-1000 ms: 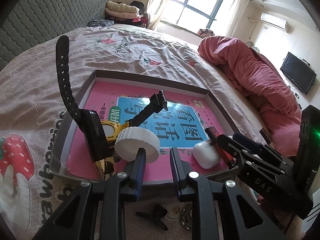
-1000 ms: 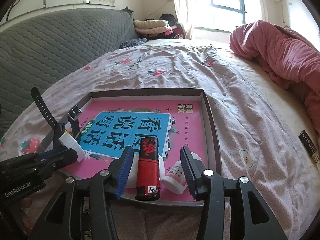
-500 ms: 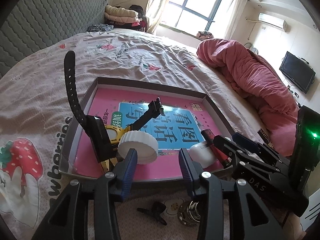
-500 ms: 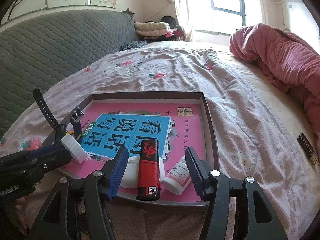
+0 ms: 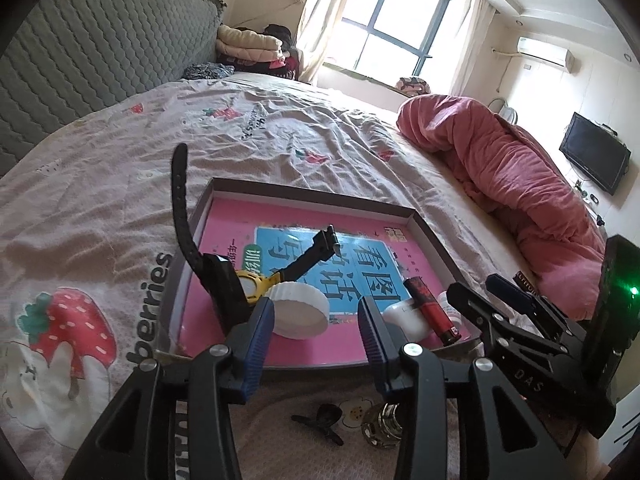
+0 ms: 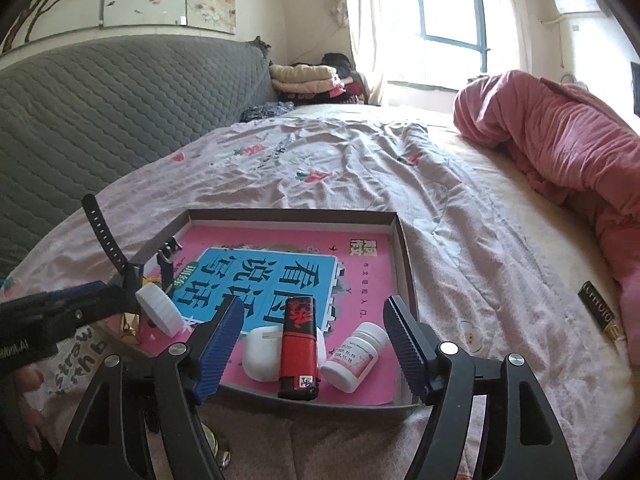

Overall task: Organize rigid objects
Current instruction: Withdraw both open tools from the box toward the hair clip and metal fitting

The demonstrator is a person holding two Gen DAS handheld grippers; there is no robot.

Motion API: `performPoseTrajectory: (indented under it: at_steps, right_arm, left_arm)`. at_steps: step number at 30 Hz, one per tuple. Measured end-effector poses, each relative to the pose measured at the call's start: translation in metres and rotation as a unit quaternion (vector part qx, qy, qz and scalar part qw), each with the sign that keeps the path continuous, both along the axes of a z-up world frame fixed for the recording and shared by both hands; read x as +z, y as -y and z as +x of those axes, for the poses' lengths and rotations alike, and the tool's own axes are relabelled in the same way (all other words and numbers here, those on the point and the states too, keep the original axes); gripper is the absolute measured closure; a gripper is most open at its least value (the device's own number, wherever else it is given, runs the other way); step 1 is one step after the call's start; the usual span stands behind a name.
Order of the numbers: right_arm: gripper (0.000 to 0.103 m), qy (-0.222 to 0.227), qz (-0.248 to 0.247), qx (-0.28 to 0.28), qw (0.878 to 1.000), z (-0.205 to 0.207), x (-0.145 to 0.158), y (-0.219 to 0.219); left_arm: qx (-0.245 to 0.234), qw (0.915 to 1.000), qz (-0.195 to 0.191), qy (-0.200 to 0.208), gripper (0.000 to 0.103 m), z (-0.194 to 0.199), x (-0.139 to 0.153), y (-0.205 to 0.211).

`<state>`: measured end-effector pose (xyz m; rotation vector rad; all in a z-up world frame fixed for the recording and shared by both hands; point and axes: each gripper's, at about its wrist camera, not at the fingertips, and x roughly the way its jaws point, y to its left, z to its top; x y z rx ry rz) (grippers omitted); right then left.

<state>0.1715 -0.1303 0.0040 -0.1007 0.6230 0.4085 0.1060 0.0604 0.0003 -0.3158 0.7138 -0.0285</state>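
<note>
glossy plastic lighter (image 6: 299, 354), cloth bedsheet (image 6: 340, 176)

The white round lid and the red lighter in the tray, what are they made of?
The white round lid looks like matte plastic: even white, with fine ridges moulded round its edge. The red lighter seems to be glossy plastic, red with a black base, a printed pattern and a small sticker near the bottom. Whether it has metal parts cannot be told.

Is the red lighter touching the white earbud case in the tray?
Touching. The right wrist view shows the red lighter lying across the white earbud case, overlapping it with no gap.
</note>
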Motion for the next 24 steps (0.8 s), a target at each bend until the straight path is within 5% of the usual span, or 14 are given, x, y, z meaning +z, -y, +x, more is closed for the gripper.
performPoseTrajectory:
  at_steps: [24]
  right_arm:
    - [0.027,0.009,-0.029,0.017,0.999,-0.067,0.012,-0.004]
  left_arm:
    - [-0.019,0.9995,0.025,-0.003,0.050,-0.041,0.020,0.014]
